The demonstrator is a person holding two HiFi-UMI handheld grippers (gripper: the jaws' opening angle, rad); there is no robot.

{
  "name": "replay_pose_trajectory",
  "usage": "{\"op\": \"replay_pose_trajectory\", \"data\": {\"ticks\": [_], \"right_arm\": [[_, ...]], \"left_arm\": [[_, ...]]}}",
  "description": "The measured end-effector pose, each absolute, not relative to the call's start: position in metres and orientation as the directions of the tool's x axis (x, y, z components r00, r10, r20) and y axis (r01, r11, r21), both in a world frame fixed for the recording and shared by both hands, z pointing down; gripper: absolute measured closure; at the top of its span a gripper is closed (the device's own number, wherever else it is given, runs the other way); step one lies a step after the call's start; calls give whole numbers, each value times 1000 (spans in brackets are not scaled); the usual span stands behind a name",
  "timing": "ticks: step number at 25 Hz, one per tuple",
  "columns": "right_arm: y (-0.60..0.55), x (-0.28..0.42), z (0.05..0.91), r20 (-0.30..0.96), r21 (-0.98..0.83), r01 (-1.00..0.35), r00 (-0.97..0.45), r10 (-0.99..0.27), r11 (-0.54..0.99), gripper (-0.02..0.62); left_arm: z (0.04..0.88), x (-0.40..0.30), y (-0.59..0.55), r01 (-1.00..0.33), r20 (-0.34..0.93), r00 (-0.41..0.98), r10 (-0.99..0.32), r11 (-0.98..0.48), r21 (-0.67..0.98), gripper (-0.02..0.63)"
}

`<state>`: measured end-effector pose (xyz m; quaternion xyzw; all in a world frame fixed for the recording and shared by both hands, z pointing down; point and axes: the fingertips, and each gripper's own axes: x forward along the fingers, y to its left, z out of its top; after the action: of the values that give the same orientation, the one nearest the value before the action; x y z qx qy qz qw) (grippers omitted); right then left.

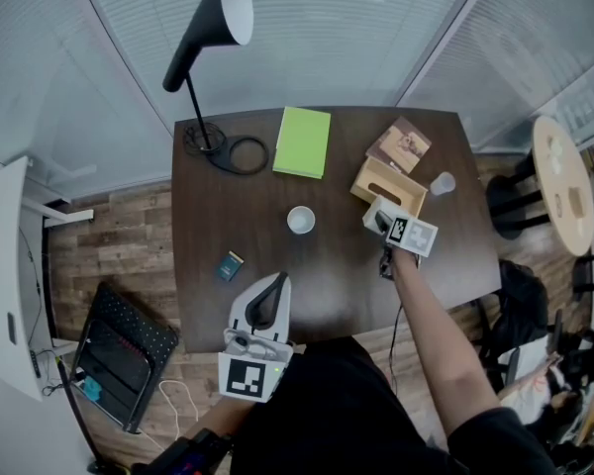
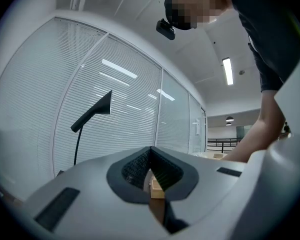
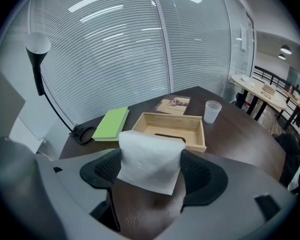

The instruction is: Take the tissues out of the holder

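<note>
A light wooden tissue holder (image 1: 391, 188) stands at the right of the dark table (image 1: 218, 216), its slotted inside facing up. My right gripper (image 1: 381, 223) hovers just in front of the holder, shut on a white tissue. In the right gripper view the tissue (image 3: 151, 159) is pinched upright between the black pads of my right gripper (image 3: 151, 171), its lower edge hanging free over the tabletop, with the holder (image 3: 196, 134) right behind it. My left gripper (image 1: 275, 283) is at the table's near edge, shut and holding nothing; in its own view my left gripper (image 2: 151, 170) points up towards the blinds.
On the table lie a green book (image 1: 303, 142), a brown booklet (image 1: 400, 144), a clear plastic cup (image 1: 442, 183), a white cup (image 1: 300, 220), a small blue box (image 1: 230, 264) and a black desk lamp (image 1: 213, 28) with a coiled cable (image 1: 240, 154). A round side table (image 1: 559, 181) stands at the right.
</note>
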<state>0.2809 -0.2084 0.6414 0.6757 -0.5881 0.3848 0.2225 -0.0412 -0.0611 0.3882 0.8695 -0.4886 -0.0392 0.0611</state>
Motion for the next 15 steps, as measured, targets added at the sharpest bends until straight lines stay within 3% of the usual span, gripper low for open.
{"op": "replay_pose_trajectory", "data": {"ticks": [15], "right_arm": [[-155,210,651,804,-165,-978,-56,-593,-131,209]], "left_arm": [[391,-69,-37,-833,-11,535,-845,-529,162,609]]}}
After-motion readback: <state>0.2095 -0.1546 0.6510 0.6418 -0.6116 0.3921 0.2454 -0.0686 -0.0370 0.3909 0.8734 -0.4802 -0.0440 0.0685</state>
